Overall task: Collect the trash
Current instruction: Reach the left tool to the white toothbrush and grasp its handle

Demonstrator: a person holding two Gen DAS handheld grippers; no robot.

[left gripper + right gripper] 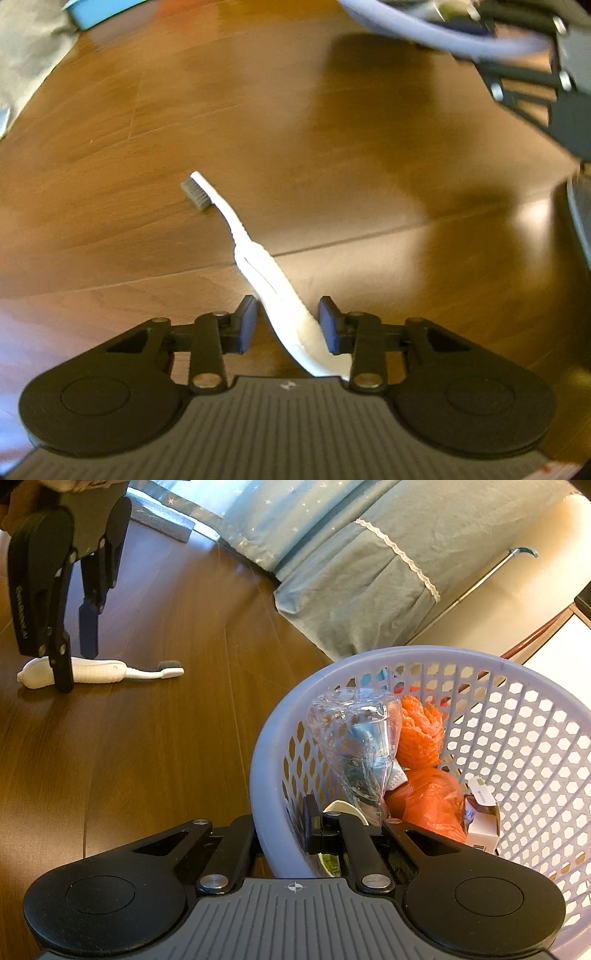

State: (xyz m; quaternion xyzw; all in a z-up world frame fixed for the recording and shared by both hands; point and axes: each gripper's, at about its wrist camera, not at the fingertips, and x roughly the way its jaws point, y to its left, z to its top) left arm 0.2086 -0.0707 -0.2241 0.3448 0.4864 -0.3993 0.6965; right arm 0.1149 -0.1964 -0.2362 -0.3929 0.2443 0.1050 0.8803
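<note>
I am bringing the left gripper [287, 325] down over the white plastic toothbrush with grey bristles [255, 266], which is lying flat on the brown wooden floor [332, 147]. Its thick handle end is sitting between my two blue pads [246, 325], and I am seeing bare floor between the handle and one pad, so the jaws are straddling the handle without squeezing it yet. The long axis is running away from the gripper, the bristle head pointing to the far left, roughly crosswise to the closing direction, which I judge is suiting a pinch on the handle.

The right gripper [282, 834] is clamping the rim of the lavender plastic mesh basket [517, 738], one finger outside and one inside the wall, so the left hand is the nearer one. In the basket a crushed clear plastic bottle [354, 746] and orange plastic bags [424, 794] are already lying. The basket is standing well apart to the right of the toothbrush; nothing is lying between them. A pale blue bed skirt [351, 590] is hanging beyond.
</note>
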